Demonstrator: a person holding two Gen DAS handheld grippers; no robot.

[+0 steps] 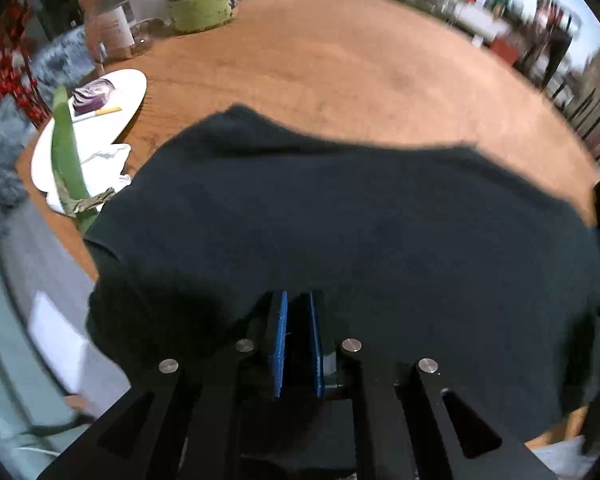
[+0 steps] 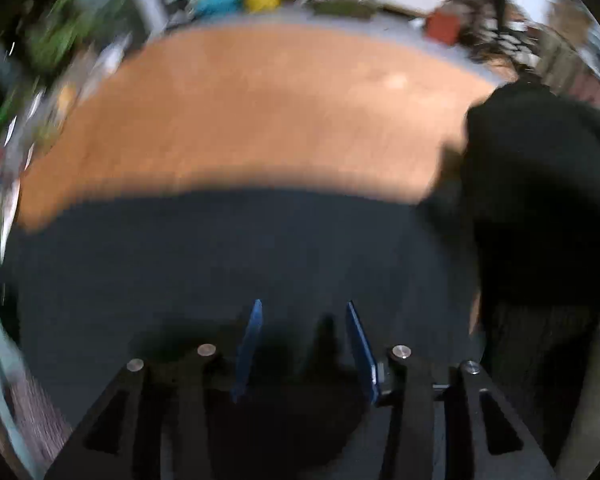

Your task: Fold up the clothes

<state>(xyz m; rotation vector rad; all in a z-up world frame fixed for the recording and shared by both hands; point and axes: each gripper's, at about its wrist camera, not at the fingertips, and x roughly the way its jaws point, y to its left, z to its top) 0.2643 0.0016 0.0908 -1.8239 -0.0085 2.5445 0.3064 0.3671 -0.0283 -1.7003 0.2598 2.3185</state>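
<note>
A dark garment (image 1: pixel 340 216) lies spread over the near half of a wooden table (image 1: pixel 340 80). My left gripper (image 1: pixel 299 300) is shut on the garment's near edge, with cloth pinched between its blue pads. In the right wrist view the same dark garment (image 2: pixel 220 256) fills the lower half, blurred by motion. My right gripper (image 2: pixel 302 308) is open just above the cloth, with nothing between its fingers. A bunched dark part of the garment (image 2: pixel 540 184) rises at the right.
A white plate (image 1: pixel 112 96) with a piece of red onion (image 1: pixel 94 94) and a green stalk (image 1: pixel 66 148) sits at the left of the table. Glass jars (image 1: pixel 202 0) stand at the far left. Clutter lies beyond the table's far edge.
</note>
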